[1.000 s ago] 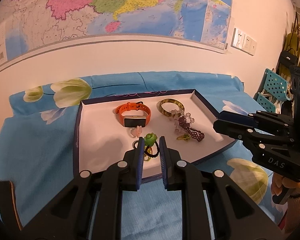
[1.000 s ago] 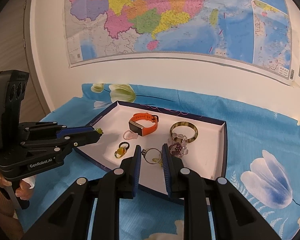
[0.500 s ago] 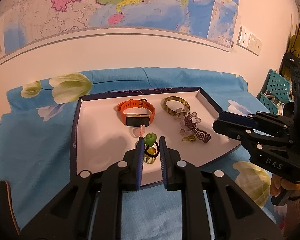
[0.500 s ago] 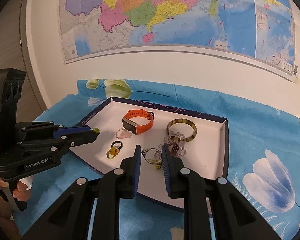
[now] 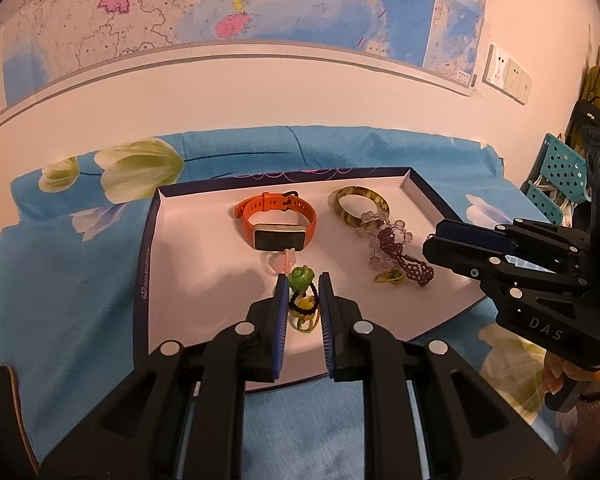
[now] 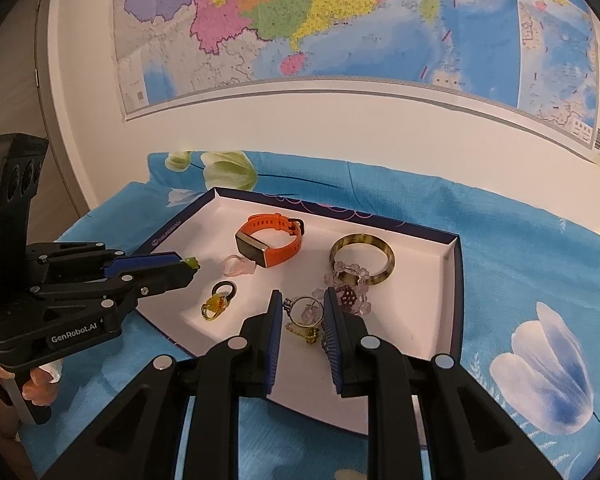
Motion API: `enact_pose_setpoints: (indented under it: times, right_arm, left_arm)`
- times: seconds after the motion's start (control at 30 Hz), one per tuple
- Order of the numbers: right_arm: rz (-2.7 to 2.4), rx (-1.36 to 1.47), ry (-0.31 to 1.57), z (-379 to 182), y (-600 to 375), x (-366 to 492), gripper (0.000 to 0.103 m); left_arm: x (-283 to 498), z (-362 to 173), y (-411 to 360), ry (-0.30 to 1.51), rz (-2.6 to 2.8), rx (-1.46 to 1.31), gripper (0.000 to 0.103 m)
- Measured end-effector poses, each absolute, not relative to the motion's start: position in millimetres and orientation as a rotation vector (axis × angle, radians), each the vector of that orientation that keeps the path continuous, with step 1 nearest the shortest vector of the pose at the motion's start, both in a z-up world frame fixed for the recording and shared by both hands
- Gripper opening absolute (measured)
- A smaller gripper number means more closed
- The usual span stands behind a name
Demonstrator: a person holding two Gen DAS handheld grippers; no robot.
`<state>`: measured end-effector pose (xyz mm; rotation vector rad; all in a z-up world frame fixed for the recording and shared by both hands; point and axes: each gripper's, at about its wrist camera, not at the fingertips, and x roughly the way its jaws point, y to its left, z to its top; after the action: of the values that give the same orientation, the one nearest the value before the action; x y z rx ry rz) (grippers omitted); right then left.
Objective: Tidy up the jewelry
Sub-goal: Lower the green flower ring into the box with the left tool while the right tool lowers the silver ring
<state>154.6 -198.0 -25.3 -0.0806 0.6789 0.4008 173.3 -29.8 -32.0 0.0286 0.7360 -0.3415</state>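
Note:
A white tray with a navy rim (image 5: 148, 248) (image 6: 456, 280) lies on the blue flowered cloth. In it are an orange watch (image 5: 276, 222) (image 6: 270, 240), a mottled bangle (image 5: 360, 206) (image 6: 362, 258), a purple and clear bead bracelet (image 5: 396, 252) (image 6: 350, 288), a pink ring (image 5: 284, 260) (image 6: 238, 266), and a black and yellow ring (image 5: 304, 306) (image 6: 218, 300). My left gripper (image 5: 303, 282) is shut on a small green charm (image 5: 300, 278) (image 6: 191, 263) held above the tray. My right gripper (image 6: 300, 300) is open above a metal ring (image 6: 304, 312) and a gold chain (image 6: 306, 332).
A large map (image 6: 340, 24) covers the wall behind. Wall sockets (image 5: 506, 76) and a teal perforated chair (image 5: 556, 176) stand at the right in the left wrist view. A wooden door or panel (image 6: 16, 100) stands at the far left.
Both grippers have moved forward and lower over the tray. The left one still holds the green charm; the right one stays open.

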Motion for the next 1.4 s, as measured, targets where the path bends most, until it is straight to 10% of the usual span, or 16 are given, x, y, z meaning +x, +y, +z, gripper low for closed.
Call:
enact_pose_setpoints:
  times: [1.4]
  right_arm:
    - [0.338, -0.079, 0.784, -54, -192, 194, 0.020]
  left_arm:
    - [205, -57, -35, 0.831, -0.301, 0.021, 0.024]
